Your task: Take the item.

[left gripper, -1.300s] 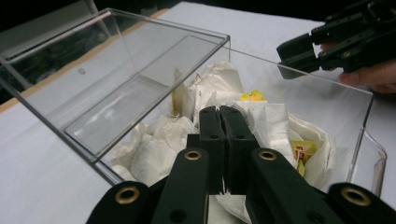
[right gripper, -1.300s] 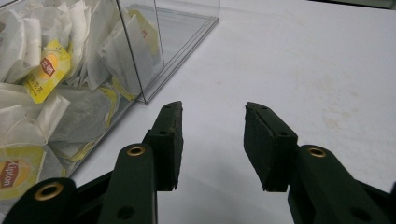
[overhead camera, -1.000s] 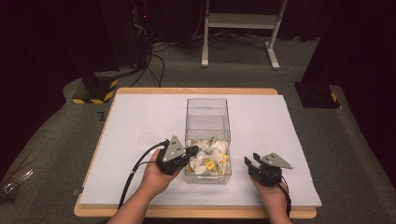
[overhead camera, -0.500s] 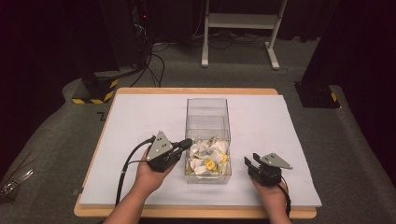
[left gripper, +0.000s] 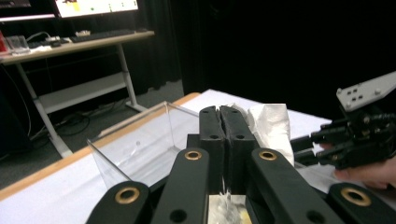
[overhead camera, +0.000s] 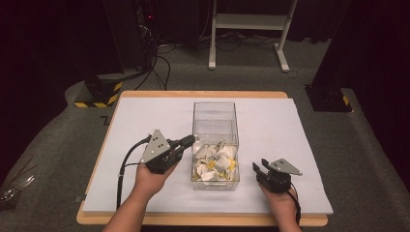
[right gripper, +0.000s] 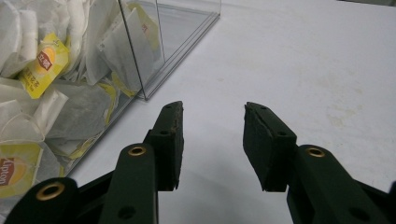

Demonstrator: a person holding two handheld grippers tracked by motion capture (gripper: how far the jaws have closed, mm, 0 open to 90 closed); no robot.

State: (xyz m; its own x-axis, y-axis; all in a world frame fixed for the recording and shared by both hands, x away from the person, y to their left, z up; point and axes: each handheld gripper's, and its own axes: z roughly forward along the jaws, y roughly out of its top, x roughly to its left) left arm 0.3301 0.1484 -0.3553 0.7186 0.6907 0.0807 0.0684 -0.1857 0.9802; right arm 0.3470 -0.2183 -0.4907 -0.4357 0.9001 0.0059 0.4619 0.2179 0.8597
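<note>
A clear plastic box [overhead camera: 215,118] stands mid-table with a heap of white and yellow-tagged tea bags [overhead camera: 215,164] in its near half. My left gripper [overhead camera: 188,141] hovers over the box's left rim, tilted up, shut on a white tea bag [left gripper: 271,123] that sticks out beside its jaws [left gripper: 219,112]. The right gripper [overhead camera: 256,169] rests on the white sheet just right of the box. It is open [right gripper: 212,140], with only bare sheet between its fingers. In the right gripper view the box wall [right gripper: 140,56] and tea bags [right gripper: 42,65] lie to the left.
A white sheet [overhead camera: 290,130] covers the wooden table [overhead camera: 203,94]. Behind it on the grey floor are a black stand with yellow-black striping [overhead camera: 99,92], white desk legs [overhead camera: 246,24], cables and another black base [overhead camera: 329,96].
The left gripper has risen and tilted upward at the box's left rim, bringing a white tea bag up with it. The right gripper has not moved.
</note>
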